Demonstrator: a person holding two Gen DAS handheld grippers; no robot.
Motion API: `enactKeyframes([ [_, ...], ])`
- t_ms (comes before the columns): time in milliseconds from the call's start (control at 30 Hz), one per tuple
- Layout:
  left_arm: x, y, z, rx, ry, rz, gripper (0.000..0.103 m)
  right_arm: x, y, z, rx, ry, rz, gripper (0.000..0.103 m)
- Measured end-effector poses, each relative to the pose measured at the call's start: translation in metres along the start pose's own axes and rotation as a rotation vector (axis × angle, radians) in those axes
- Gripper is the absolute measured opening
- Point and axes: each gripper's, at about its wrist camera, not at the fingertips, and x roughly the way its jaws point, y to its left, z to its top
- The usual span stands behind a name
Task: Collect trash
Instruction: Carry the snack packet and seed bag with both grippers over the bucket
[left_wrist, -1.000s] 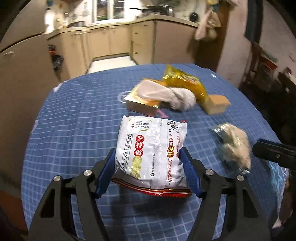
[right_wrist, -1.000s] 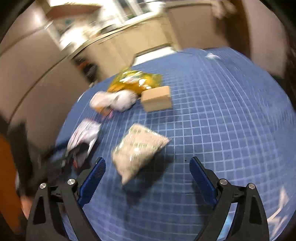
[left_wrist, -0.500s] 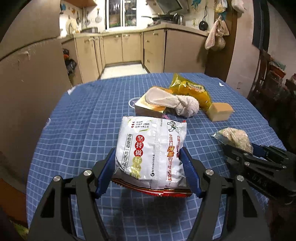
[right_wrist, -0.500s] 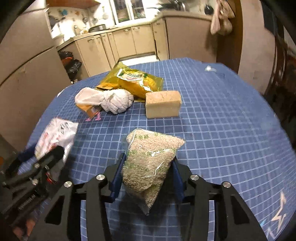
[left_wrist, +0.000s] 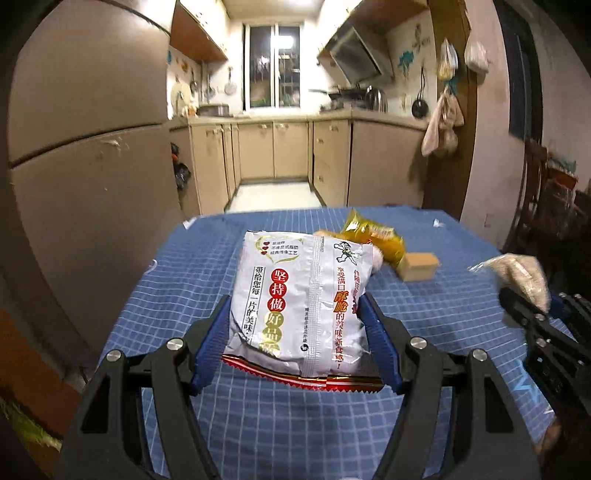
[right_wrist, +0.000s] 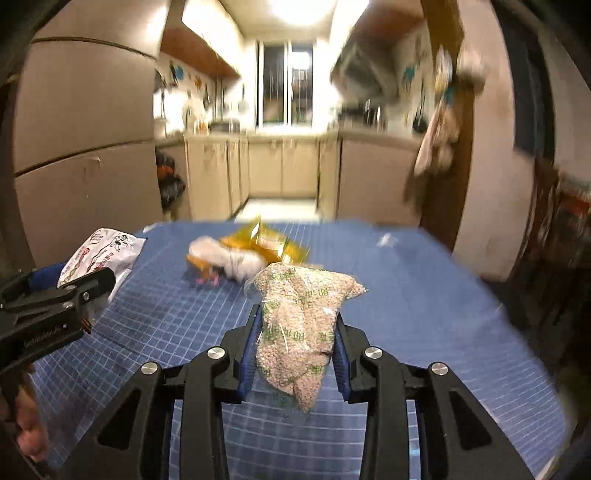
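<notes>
A white snack packet (left_wrist: 299, 295) with red and black print hangs above the blue checked tablecloth (left_wrist: 177, 295), and my left gripper (left_wrist: 295, 304) is shut on its lower half. A clear bag of pale grains (right_wrist: 301, 325) sits between the blue pads of my right gripper (right_wrist: 297, 314). Those jaws are still closing, and they press the bag on both sides and hold it off the cloth. In the left wrist view the right gripper (left_wrist: 532, 314) with the grain bag (left_wrist: 521, 273) shows at the right edge. The right wrist view has the left gripper (right_wrist: 74, 288) and its packet (right_wrist: 99, 254) at the left.
Farther back on the table lie a yellow packet (left_wrist: 373, 236), a tan block (left_wrist: 419, 266) and a white crumpled wad (right_wrist: 229, 258) on an orange wrapper. A tall fridge (left_wrist: 74, 166) stands left of the table. Kitchen cabinets (left_wrist: 273, 151) lie beyond, and dark chairs are at the right.
The right gripper went from wide open around the grain bag to closed on it, then lifted it. Both grippers rose and tipped up, so more of the kitchen shows.
</notes>
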Motion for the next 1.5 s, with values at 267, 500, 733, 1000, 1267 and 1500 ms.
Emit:
enactKeyframes([
  [267, -0.056, -0.017, -0.005, -0.001, -0.089, -0.006, 0.065, -0.084, -0.019, 0.006, -0.003, -0.117, -0.029, 0.035],
  [500, -0.098, -0.053, -0.006, 0.014, -0.15, -0.074, 0.065, -0.155, -0.048, -0.006, 0.03, -0.15, -0.095, 0.035],
  [733, -0.123, -0.103, -0.016, 0.062, -0.163, -0.179, 0.065, -0.213, -0.093, -0.025, 0.069, -0.151, -0.172, 0.036],
  [1000, -0.14, -0.158, -0.026, 0.12, -0.149, -0.297, 0.065, -0.269, -0.157, -0.043, 0.119, -0.139, -0.253, 0.036],
  [1267, -0.151, -0.233, -0.047, 0.21, -0.086, -0.451, 0.065, -0.316, -0.241, -0.08, 0.198, -0.059, -0.374, 0.036],
  [1500, -0.143, -0.308, -0.083, 0.317, 0.074, -0.608, 0.065, -0.337, -0.317, -0.133, 0.296, 0.097, -0.432, 0.036],
])
